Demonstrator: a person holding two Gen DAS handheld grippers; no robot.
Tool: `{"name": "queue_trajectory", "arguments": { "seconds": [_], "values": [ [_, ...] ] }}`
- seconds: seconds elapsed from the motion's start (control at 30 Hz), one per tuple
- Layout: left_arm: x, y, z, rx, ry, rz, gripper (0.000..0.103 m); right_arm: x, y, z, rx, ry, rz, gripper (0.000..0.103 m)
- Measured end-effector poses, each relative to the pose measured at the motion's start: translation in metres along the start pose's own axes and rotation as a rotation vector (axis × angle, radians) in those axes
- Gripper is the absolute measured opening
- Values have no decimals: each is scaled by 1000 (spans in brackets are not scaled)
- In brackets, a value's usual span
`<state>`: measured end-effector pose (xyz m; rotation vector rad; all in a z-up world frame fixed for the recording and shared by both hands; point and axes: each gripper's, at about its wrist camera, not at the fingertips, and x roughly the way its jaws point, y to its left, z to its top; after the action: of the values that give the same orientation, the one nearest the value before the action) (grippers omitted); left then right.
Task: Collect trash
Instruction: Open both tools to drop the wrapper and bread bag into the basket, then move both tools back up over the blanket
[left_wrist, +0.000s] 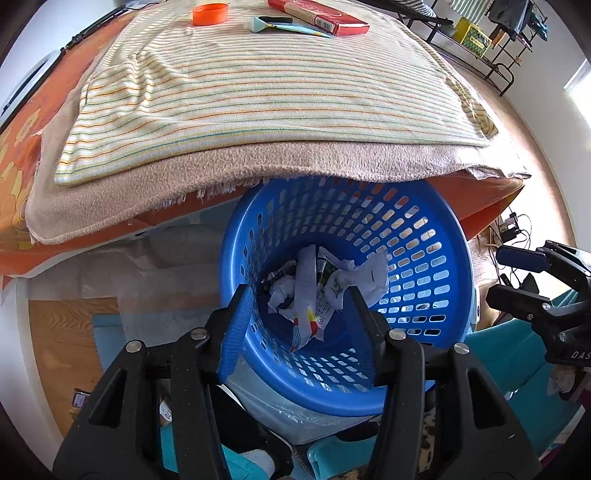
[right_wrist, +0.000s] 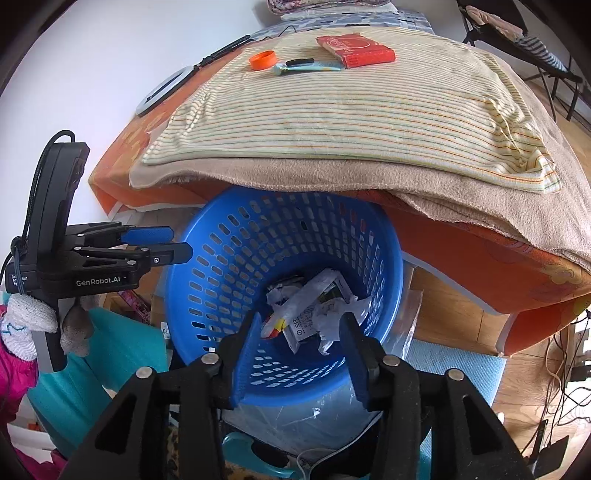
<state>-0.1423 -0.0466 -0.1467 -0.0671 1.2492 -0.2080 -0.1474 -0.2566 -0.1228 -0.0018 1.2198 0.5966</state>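
A blue perforated basket (left_wrist: 424, 236) stands below the table edge and holds crumpled paper and wrappers (left_wrist: 325, 284); it also shows in the right wrist view (right_wrist: 221, 258) with the trash (right_wrist: 314, 306) inside. My left gripper (left_wrist: 299, 295) is open and empty over the basket mouth. My right gripper (right_wrist: 299, 325) is open and empty over the basket too. On the striped cloth (left_wrist: 240, 92) at the far side lie an orange cap (left_wrist: 209, 13), a red box (left_wrist: 321, 16) and a small tube (left_wrist: 288, 26). They show in the right wrist view as well: cap (right_wrist: 263, 60), box (right_wrist: 356, 50), tube (right_wrist: 306, 67).
The table edge with a beige towel (left_wrist: 295, 162) overhangs the basket's far rim. The right gripper's body (left_wrist: 554, 295) is to the right of the basket; the left gripper's body (right_wrist: 92, 258) is to its left. Cables (right_wrist: 565, 362) lie on the floor at right.
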Motion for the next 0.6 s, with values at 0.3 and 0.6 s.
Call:
{"name": "queue_trajectory", "arguments": {
  "seconds": [0.3,0.6],
  "values": [
    [0,2,2,-19,1,0,66,-3,3,4,-13,-24,-32,84],
    [-7,2,10,-31,-10,-2,66,-6,1,9,-4,-41,-67,89]
  ]
}}
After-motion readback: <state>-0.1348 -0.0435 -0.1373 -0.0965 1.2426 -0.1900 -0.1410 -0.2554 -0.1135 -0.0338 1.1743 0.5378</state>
